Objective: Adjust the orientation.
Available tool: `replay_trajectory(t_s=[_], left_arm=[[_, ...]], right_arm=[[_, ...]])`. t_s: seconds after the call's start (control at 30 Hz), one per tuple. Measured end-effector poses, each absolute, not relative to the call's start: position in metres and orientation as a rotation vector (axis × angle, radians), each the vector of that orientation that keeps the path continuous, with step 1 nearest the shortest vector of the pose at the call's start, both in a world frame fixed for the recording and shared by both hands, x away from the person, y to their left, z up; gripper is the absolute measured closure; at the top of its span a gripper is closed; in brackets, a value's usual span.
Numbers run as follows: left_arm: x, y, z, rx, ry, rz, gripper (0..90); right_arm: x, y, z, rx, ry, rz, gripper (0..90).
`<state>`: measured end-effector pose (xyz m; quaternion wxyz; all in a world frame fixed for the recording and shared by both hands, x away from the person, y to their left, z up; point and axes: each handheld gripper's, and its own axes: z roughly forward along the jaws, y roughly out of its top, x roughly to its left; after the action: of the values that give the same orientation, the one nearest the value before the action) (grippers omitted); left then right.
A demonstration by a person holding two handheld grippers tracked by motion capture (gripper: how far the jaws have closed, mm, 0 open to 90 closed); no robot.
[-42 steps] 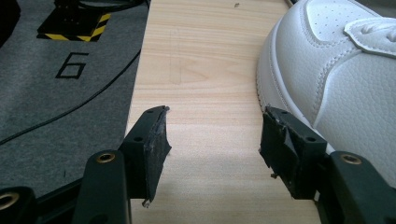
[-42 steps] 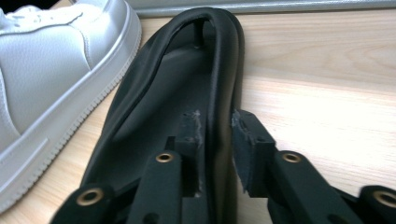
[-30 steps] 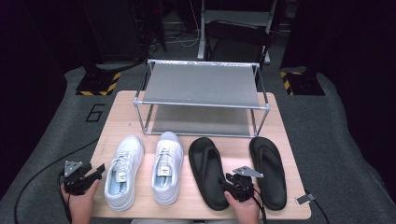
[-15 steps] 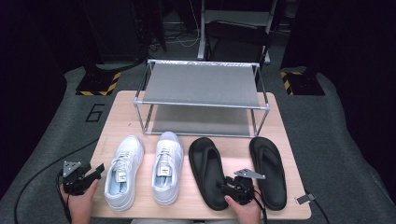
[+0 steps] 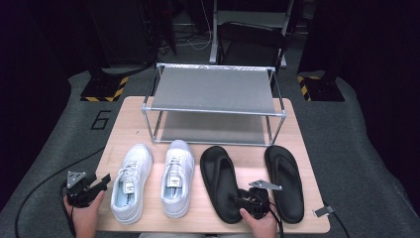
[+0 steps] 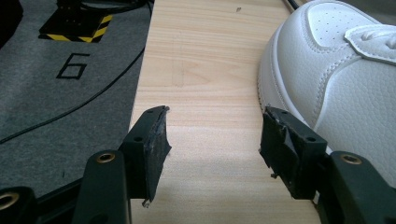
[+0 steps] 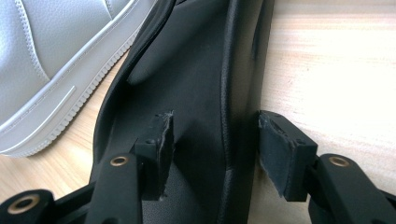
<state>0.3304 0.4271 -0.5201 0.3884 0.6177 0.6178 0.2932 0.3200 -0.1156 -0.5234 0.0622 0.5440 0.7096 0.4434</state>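
Rack as landmark: before it we count two white sneakers, two black sandals. Right gripper has just been opening astride one sandal's edge; left gripper released.

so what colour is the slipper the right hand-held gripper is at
Black slipper, clearest in the right gripper view.

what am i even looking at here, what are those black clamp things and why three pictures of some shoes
A person sits at a light wooden table holding a hand-held clamp tool in each hand. One picture looks down from above; the other two come from cameras riding on each tool, looking along its black fingers.

On the table stand a two-shelf metal rack, a pair of white leather sneakers and a pair of black rubber flip-flops.

The left gripper is open over bare wood beside a sneaker, holding nothing. The right gripper has just been opening; its fingers straddle the edge of the left flip-flop's heel without pressing on it.
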Motion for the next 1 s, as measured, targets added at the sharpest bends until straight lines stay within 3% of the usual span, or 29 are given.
replay_trajectory(t_s=[0.33, 1.0], left_arm=[[0.33, 0.427, -0.52, 1.559, 1.579, 0.742, 41.0], [0.33, 0.427, -0.52, 1.568, 1.574, 0.754, 41.0]], right_arm=[[0.32, -0.12, -0.527, 1.704, 2.131, 1.392, 48.7], [0.317, -0.13, -0.53, 1.89, 2.006, 1.549, 63.7]])
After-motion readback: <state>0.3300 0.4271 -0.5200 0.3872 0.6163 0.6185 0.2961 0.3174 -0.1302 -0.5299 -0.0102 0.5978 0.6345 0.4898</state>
